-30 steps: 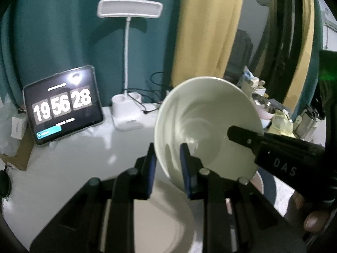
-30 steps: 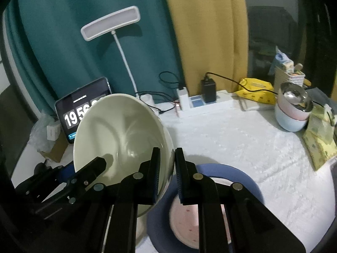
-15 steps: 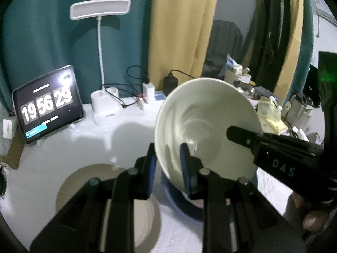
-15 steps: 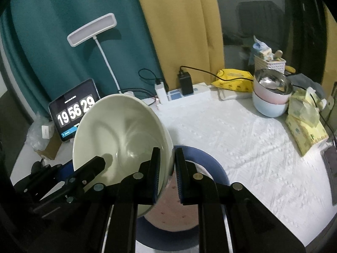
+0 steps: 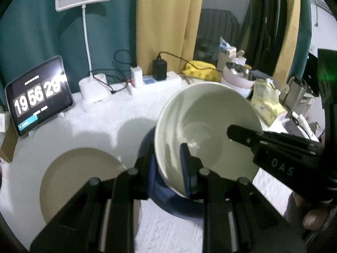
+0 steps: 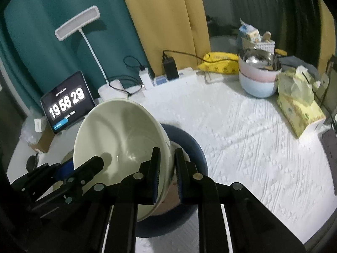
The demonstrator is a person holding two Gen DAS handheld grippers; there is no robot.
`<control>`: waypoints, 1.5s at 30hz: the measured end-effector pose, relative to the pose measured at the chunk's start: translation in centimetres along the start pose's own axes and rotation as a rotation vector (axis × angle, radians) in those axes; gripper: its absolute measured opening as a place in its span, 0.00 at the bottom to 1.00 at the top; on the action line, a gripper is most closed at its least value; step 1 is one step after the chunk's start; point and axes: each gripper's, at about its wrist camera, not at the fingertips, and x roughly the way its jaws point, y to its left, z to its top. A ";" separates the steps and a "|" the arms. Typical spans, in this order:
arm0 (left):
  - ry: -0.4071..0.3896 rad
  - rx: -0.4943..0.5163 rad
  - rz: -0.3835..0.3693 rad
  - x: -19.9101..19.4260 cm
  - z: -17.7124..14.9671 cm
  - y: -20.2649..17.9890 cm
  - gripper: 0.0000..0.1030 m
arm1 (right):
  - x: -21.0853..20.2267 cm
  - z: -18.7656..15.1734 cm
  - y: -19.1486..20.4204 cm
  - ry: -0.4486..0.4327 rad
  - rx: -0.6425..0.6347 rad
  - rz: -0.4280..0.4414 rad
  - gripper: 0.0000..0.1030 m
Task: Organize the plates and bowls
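While my left gripper and right gripper both clamp the cream bowl's rim, it hangs tilted over the blue plate; next I'd level it, then lower — gently — and release.

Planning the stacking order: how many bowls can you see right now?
3. A cream bowl held by both grippers over the blue plate; a pink bowl nested in a light blue bowl at the table's far right. Others may be hidden.
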 end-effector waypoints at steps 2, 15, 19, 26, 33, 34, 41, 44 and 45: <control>0.014 0.001 0.002 0.4 -0.4 -0.2 0.22 | 0.4 -0.4 -0.3 0.012 0.002 0.000 0.15; 0.063 0.017 0.015 2.4 -1.4 -0.8 0.22 | 2.2 -1.3 -1.1 0.059 -0.018 -0.026 0.15; 0.074 0.009 0.014 2.8 -1.5 -0.5 0.22 | 2.8 -1.3 -1.1 0.074 -0.020 -0.030 0.16; 0.074 0.004 0.013 3.0 -1.4 0.1 0.22 | 2.7 -0.8 -1.1 0.053 -0.044 -0.023 0.17; 0.072 -0.016 -0.002 2.3 -1.2 0.8 0.24 | 1.1 -0.2 -2.3 0.027 -0.026 0.000 0.21; 0.069 -0.019 -0.002 2.1 -1.1 0.9 0.24 | 0.9 -0.2 -2.3 0.020 -0.027 -0.002 0.22; 0.020 -0.073 0.018 0.2 -0.6 2.9 0.27 | -1.0 0.4 -3.6 -0.032 -0.011 -0.015 0.23; 0.015 -0.098 0.033 0.1 -0.8 4.1 0.32 | -0.7 0.3 -4.5 -0.026 0.000 -0.023 0.23; 0.019 -0.108 0.032 0.2 -0.9 4.4 0.33 | -0.5 0.2 -4.7 -0.020 0.004 -0.024 0.23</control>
